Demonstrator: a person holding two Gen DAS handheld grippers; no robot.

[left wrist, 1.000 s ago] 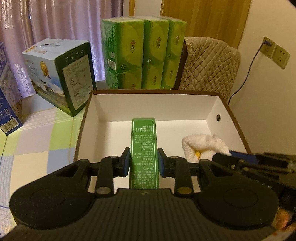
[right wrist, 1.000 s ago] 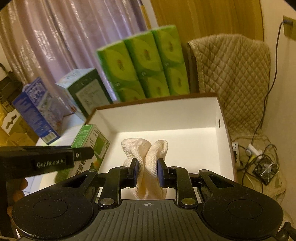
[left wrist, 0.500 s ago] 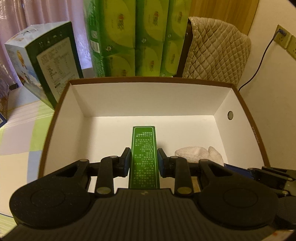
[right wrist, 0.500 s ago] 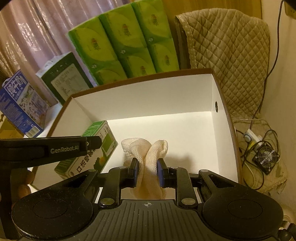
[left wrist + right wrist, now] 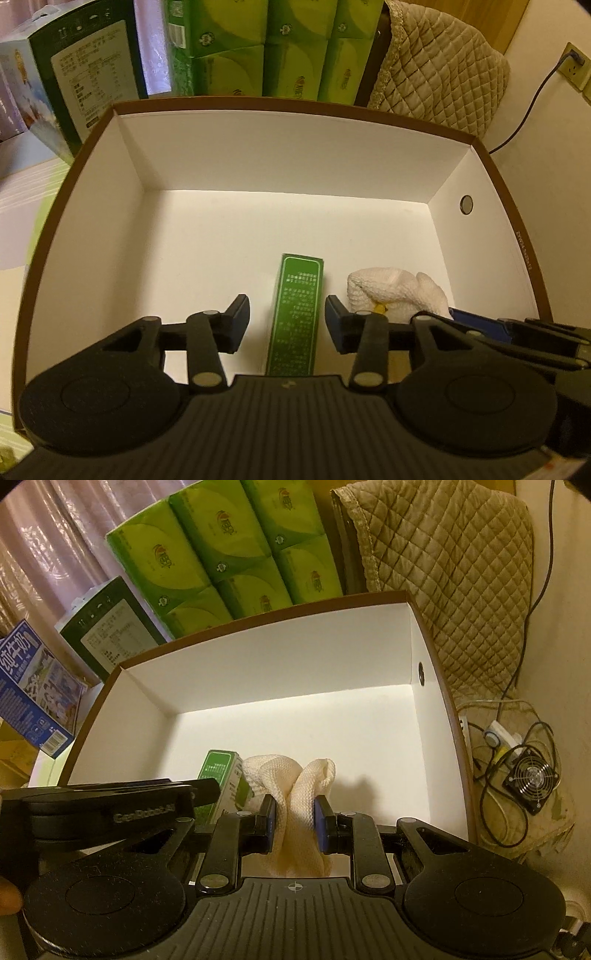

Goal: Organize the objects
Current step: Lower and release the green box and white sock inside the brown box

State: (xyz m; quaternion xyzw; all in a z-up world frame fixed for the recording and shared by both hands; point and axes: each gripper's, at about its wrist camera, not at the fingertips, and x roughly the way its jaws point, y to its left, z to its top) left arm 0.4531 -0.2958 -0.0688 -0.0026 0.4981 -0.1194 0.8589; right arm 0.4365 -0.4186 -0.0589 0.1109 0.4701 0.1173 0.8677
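Green carton, a narrow box with fine printed text on its upper face, lies on the white floor of the brown-rimmed cardboard box, low in the centre of the left wrist frame. The left gripper straddles it with its jaws spread wide, a clear gap showing between each blue pad and the carton's sides, so it has hold of nothing. Just to the right of the carton in that view sits the white knitted cloth, bunched up on the box floor, with a small yellow bit showing at its lower edge. In the right wrist view the same cloth fills the lower centre of the frame, pinched between the closed jaws of the right gripper, whose blue pads press into its folds; the fabric bulges above and below the pads. The green carton appears to the left of the cloth there, partly hidden by the black body of the other gripper, and whether the two touch cannot be told. Behind the cardboard box, in the upper part of both frames, stand stacked green tissue packs, a dark green milk carton at upper left, and a quilted beige cover at upper right. A small black fan with tangled cables lies at the right edge of the right wrist view.
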